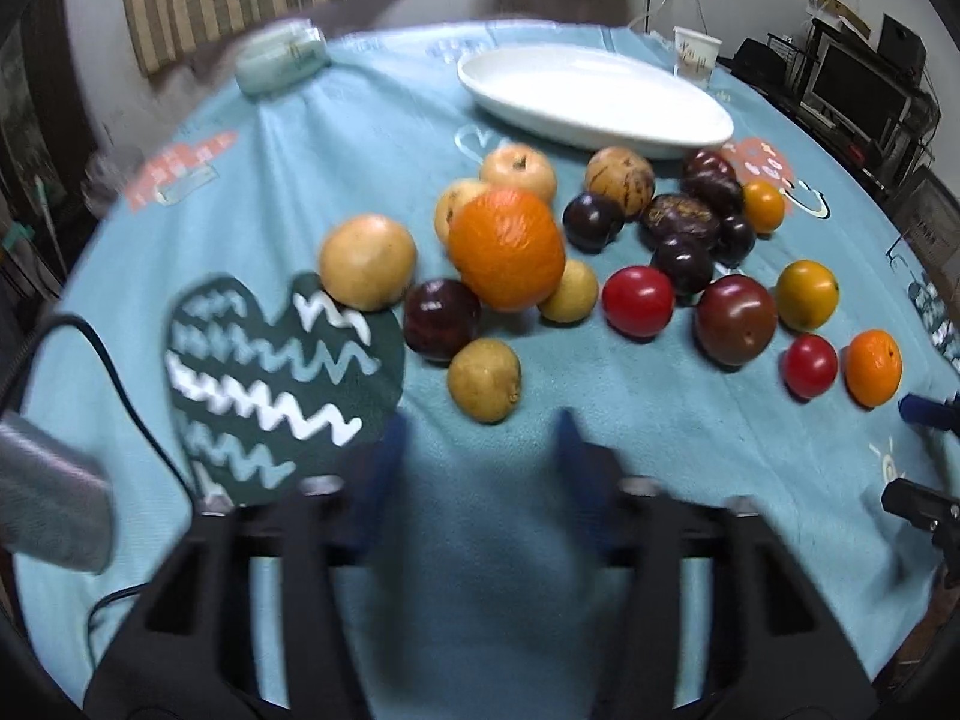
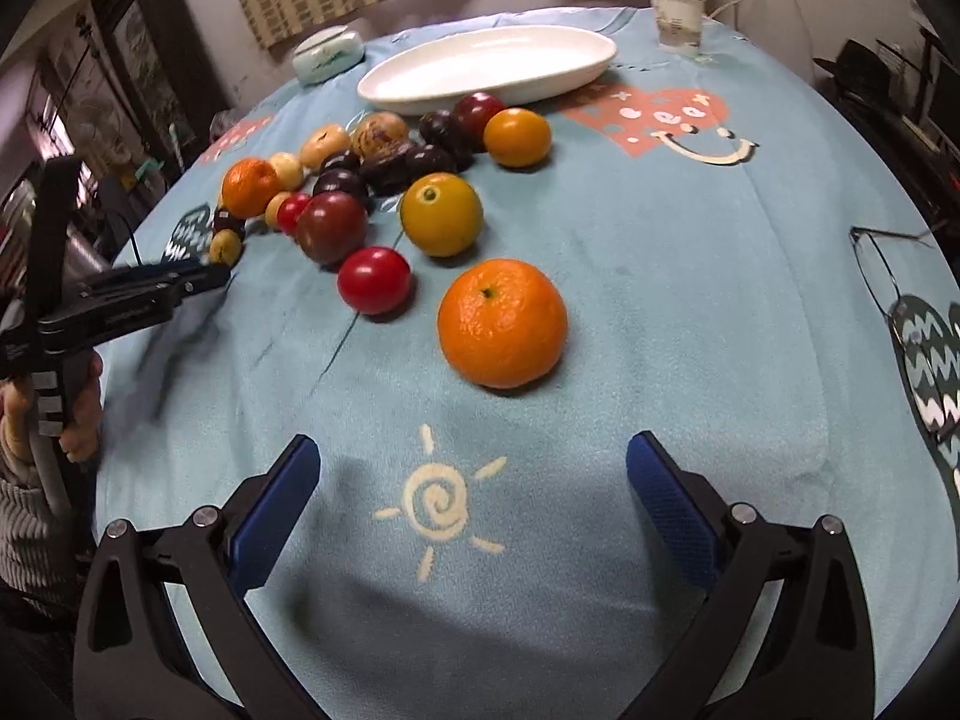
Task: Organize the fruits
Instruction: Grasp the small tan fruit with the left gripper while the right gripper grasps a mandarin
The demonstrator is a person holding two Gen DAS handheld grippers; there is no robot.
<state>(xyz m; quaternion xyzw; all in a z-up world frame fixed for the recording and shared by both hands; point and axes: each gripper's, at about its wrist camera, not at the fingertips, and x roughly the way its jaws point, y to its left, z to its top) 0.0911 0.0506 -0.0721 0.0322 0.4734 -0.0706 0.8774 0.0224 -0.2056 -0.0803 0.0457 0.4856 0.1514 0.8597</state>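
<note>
Several fruits lie loose on a light blue tablecloth (image 2: 660,252): oranges, red and yellow tomatoes, dark plums and pale round fruits. A white oval plate (image 1: 600,99) (image 2: 486,66) stands empty behind them. My left gripper (image 1: 480,438) is open and empty, just short of a pale yellow-brown fruit (image 1: 485,380); a big orange (image 1: 507,249) lies behind that. My right gripper (image 2: 471,462) is open and empty, just short of a mandarin (image 2: 503,323). A red tomato (image 2: 374,279) and a yellow tomato (image 2: 441,213) lie beyond it. The left gripper also shows in the right wrist view (image 2: 204,276).
A paper cup (image 1: 695,55) (image 2: 675,19) stands at the back right. A pale green lidded box (image 1: 282,57) (image 2: 328,52) sits at the back left. Glasses (image 2: 888,276) lie at the right edge. A black cable (image 1: 132,414) runs along the left side.
</note>
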